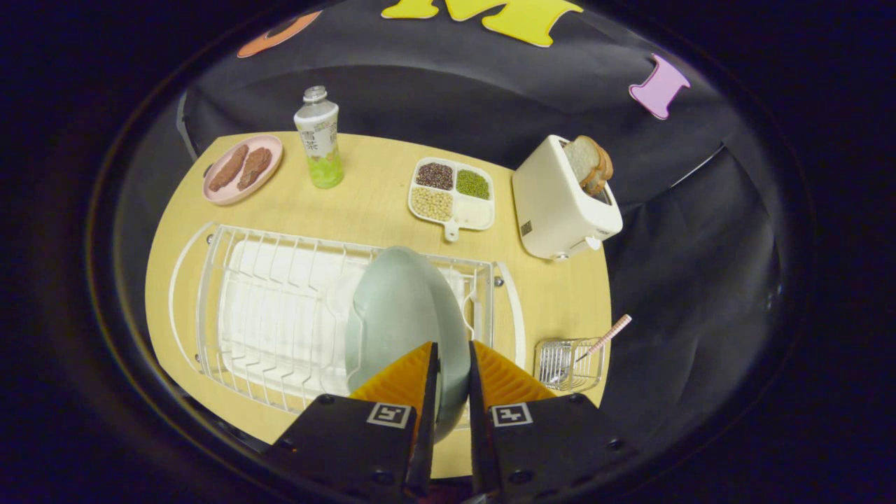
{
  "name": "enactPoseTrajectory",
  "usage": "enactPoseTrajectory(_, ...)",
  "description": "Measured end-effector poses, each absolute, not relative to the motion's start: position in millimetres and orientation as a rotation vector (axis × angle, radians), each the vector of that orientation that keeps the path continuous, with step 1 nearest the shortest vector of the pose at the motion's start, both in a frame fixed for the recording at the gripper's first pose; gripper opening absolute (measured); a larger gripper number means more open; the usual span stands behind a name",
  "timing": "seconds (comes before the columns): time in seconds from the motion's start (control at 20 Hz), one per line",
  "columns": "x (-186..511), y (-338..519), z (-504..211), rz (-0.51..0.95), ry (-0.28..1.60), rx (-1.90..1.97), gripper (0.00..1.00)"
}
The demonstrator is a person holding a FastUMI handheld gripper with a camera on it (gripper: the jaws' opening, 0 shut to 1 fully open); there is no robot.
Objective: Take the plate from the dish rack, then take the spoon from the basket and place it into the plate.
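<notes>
The gripper (453, 364) has its two fingers closed on the near rim of the pale green plate (402, 315), one finger on each face of the rim, so the jaws are pinching the plate rather than standing spread. The plate is upright on its edge and runs forward from between the fingers, its hollow face turned to the left. It stands at the right end of the white wire dish rack (280, 308), which stretches away to the left of the fingers across the light wooden table (364, 203).

Just to the right of the right finger sits a small wire basket (568, 364), and the spoon (603, 338) leans in it with its pinkish handle pointing up and to the right.

Beyond the fingers, past the rack, are a divided white tray (451, 196) of beans and grains, a white toaster (560, 199) with bread slices (589, 162) sticking out of it to the right, a bottle (320, 136) of green drink, and further left a pink plate (241, 169) holding two brown pieces of food.
</notes>
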State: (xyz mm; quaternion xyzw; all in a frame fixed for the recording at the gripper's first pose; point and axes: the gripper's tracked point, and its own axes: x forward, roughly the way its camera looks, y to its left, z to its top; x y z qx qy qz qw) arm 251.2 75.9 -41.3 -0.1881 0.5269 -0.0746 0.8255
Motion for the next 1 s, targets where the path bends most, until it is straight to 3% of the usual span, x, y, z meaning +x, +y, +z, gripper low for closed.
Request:
enactPoseTrajectory(0.65, 229.2, 114.6, -28.9, -0.464, 0.925, -0.467, 0.23)
enactPoseTrajectory(1.0, 216.9, 120.4, -27.4, -0.545, 0.875, -0.458, 0.23)
